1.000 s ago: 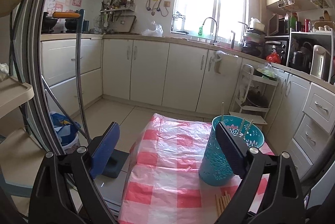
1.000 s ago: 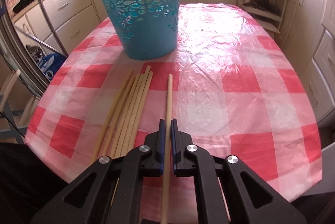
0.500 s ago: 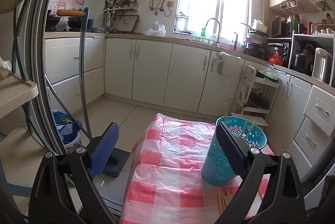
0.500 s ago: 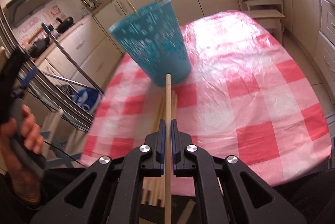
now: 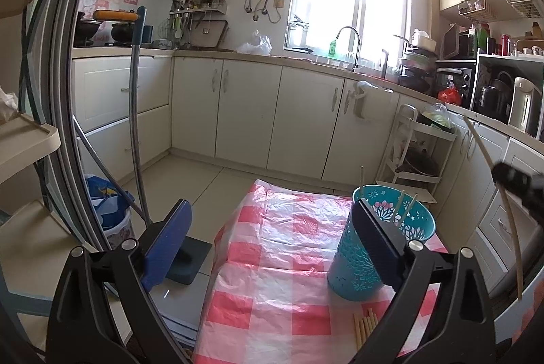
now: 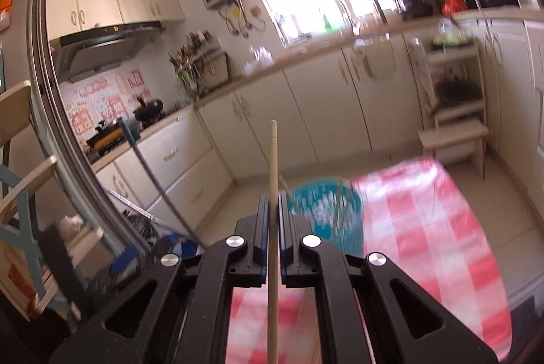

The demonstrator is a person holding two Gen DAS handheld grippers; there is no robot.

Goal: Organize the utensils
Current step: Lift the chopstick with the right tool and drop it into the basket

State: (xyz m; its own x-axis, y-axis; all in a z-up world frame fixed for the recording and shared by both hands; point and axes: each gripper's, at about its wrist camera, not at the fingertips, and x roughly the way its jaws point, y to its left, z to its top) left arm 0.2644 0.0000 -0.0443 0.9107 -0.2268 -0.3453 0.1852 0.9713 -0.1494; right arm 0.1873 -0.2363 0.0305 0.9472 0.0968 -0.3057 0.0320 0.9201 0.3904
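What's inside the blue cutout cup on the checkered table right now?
Three pale wooden chopsticks stand inside the teal perforated plastic cup, tips poking above its rim. The left tool's blue pad covers part of the opening, so the cup's bottom and any shorter items cannot be seen.

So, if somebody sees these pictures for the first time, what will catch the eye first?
Probably the red-and-white checked tablecloth in the middle of the pale kitchen, with the turquoise cup standing on it and holding a few chopsticks. Next, the right gripper, shut on one chopstick raised above the table, while the left gripper hangs open.
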